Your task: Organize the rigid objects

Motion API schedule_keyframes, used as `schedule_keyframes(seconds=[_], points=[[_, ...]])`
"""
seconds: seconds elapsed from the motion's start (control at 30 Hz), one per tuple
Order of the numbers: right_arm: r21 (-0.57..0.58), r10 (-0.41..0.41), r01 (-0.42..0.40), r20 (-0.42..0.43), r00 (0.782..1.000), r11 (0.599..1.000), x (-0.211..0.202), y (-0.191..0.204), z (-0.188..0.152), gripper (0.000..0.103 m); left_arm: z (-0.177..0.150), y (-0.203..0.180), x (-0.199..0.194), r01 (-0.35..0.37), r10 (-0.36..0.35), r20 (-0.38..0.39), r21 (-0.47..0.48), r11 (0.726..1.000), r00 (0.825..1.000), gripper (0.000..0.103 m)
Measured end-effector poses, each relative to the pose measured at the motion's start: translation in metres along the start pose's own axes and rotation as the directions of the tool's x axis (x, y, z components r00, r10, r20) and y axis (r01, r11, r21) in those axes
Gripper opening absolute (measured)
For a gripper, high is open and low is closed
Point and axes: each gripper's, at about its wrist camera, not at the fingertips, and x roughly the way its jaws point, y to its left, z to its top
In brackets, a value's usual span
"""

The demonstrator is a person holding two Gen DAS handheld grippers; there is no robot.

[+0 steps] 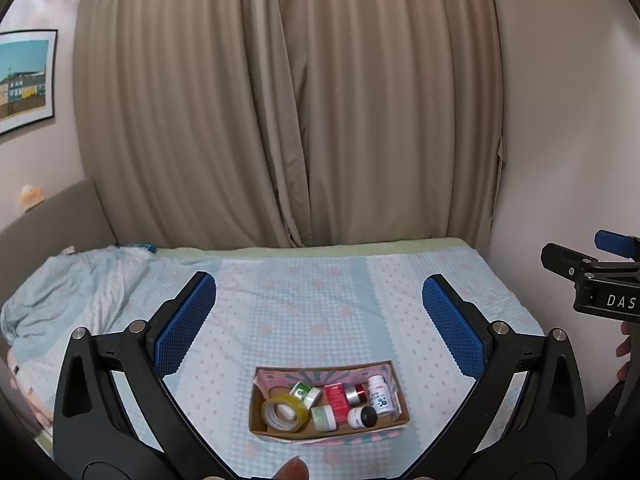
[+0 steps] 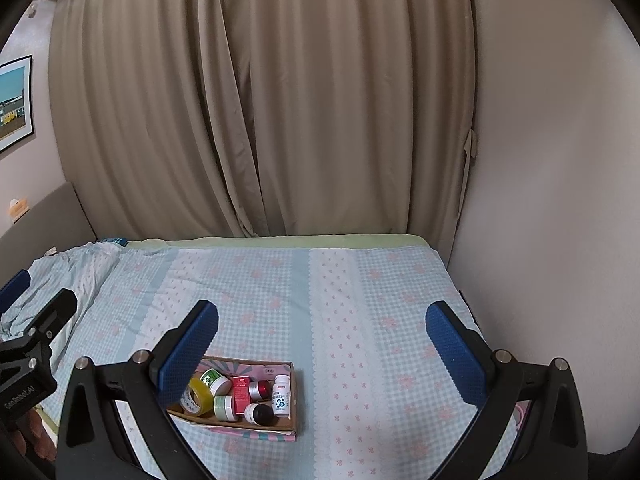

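A shallow cardboard box [image 1: 396,382] [image 2: 295,408] lies on the bed. It holds a yellow tape roll [image 1: 285,412] [image 2: 200,394], two green-lidded jars [image 1: 306,392] [image 1: 325,418], a red carton [image 1: 336,398] [image 2: 241,396], a silver-and-red jar [image 1: 355,394], a black-capped jar [image 1: 363,416] [image 2: 260,412] and a white bottle [image 1: 380,394] [image 2: 281,396]. My left gripper [image 1: 320,316] is open and empty, held above and behind the box. My right gripper [image 2: 322,340] is open and empty, with the box under its left finger.
The bed [image 1: 320,300] has a blue-and-pink checked sheet, with a crumpled blanket [image 1: 80,284] at the left. Beige curtains [image 1: 288,100] hang behind. A wall [image 2: 560,200] borders the bed on the right. The right gripper's body shows at the left wrist view's right edge.
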Motion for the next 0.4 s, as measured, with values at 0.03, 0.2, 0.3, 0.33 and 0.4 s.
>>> schedule_keyframes(seconds=[0.03,0.2,0.3,0.33,0.4], points=[[0.000,0.000,0.000,0.002,1.000,1.000,-0.0005,0.0003,-0.0001,0.103,0.0001,-0.0004,0.0003,0.005,-0.005,0.000,0.001,1.000,1.000,0.103],[0.000,-0.001,0.001,0.008,1.000,1.000,0.0000,0.0028,-0.0017,0.103,0.0010,0.0000,0.0012,0.000,0.000,-0.001,-0.003,1.000,1.000,0.103],[0.004,0.000,0.000,0.005,1.000,1.000,0.0006,0.0028,-0.0029,0.103,0.0022,-0.0002,0.0030,-0.001,0.001,-0.003,-0.007,1.000,1.000,0.103],[0.004,-0.001,0.001,0.004,1.000,1.000,0.0013,0.0026,-0.0027,0.103,0.0019,-0.0005,0.0034,0.004,-0.004,0.000,-0.009,1.000,1.000,0.103],[0.002,0.000,0.000,0.003,1.000,1.000,0.0009,0.0026,-0.0030,0.103,0.0028,-0.0012,0.0053,0.015,-0.015,-0.003,-0.013,1.000,1.000,0.103]])
